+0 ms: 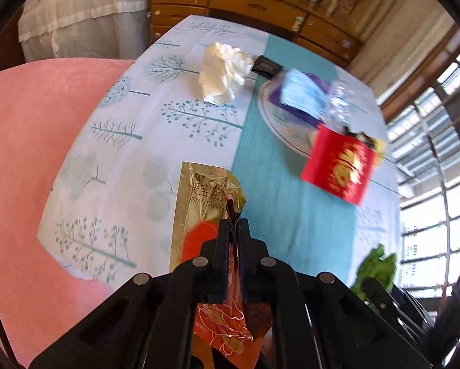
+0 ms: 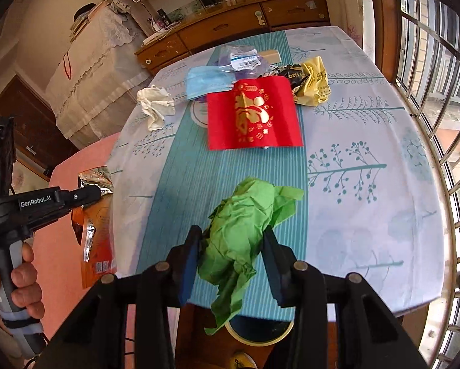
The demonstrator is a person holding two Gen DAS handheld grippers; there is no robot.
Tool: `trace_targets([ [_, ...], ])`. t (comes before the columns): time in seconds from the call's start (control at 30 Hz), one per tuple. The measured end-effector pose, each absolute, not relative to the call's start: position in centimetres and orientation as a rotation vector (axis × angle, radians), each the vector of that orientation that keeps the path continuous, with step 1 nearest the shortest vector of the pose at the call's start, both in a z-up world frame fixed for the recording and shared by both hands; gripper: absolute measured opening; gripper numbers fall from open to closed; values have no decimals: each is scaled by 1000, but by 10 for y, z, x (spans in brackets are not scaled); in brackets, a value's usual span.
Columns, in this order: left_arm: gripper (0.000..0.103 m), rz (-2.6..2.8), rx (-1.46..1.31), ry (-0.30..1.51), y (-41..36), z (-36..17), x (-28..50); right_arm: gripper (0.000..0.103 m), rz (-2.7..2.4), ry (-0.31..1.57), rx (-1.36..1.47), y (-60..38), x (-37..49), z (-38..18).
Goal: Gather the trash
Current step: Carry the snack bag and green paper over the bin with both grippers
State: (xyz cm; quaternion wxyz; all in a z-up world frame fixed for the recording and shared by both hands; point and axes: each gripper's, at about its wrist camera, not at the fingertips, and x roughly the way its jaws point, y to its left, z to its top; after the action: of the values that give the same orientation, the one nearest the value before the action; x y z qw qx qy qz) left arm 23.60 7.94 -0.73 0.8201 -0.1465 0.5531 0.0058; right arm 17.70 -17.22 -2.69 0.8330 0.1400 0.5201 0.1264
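My left gripper (image 1: 233, 220) is shut on a gold and orange foil wrapper (image 1: 199, 196), held over the table's near left edge; it also shows in the right wrist view (image 2: 96, 212). My right gripper (image 2: 231, 240) is shut on a crumpled green paper (image 2: 245, 227), above the table's near edge; it also shows in the left wrist view (image 1: 376, 264). On the table lie a red envelope (image 2: 253, 117), a crumpled white tissue (image 2: 154, 106), a blue face mask (image 2: 207, 81), a clear plastic bag (image 2: 240, 58) and a yellow wrapper (image 2: 314, 84).
The table (image 2: 368, 184) has a tree-print cloth with a teal runner. A pink chair (image 1: 24, 153) stands at its left. A round bin rim (image 2: 239, 335) shows below the table's near edge. A wooden dresser (image 2: 230, 21) is behind; window bars (image 2: 439, 92) are right.
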Motion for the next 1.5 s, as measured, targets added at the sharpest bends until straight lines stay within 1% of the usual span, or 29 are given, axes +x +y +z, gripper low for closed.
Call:
trace_targets([
  [0.2, 3, -119, -307, 1152, 77, 20, 159, 39, 254, 1094, 290, -145, 111, -6],
  [0.3, 3, -180, -306, 1146, 74, 22, 121, 39, 249, 1109, 260, -133, 78, -5],
  [0.43, 3, -239, -287, 1165, 69, 10, 78, 39, 229, 1142, 206, -121, 39, -11],
  [0.6, 3, -255, -311, 1229, 66, -24, 36, 39, 212, 1229, 162, -116, 9, -33],
  [0.83, 3, -211, -329, 1319, 59, -77, 2, 39, 157, 1354, 121, -114, 0, -83],
  [1.07, 3, -155, -360, 1320, 52, -123, -6, 39, 170, 1465, 72, -109, -5, -152],
  [1.23, 3, -86, -431, 1334, 51, -183, 0, 39, 181, 1518, 44, -112, 2, -214],
  [1.5, 3, 26, -542, 1317, 54, -283, 23, 39, 190, 1532, 67, -125, 19, -305],
])
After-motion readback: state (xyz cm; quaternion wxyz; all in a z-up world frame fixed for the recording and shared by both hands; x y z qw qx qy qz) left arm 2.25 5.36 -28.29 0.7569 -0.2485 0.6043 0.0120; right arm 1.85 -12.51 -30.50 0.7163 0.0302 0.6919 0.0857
